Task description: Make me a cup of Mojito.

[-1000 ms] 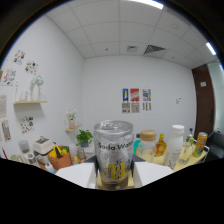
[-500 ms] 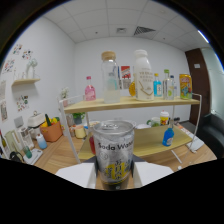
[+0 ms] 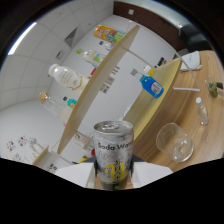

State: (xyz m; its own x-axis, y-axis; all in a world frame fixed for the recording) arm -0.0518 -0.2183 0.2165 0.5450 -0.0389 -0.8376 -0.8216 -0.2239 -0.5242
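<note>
Hand-held gripper (image 3: 113,172): clenched on soda water can (image 3: 113,152).
Empty glass (image 3: 173,142): on bench (image 3: 200,107), beside shelf (image 3: 100,85).

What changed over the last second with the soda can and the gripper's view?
The gripper rolled sideways, so the shelf now runs diagonally, and an empty glass on the table has come into view beside the can. The soda water can stayed clamped between the fingers, unopened.

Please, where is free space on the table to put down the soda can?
The gripper is shut on the soda can. Bare wood of the table lies between the glass and the small clear bottle, and beyond that bottle. The shelf is crowded with bottles.
</note>
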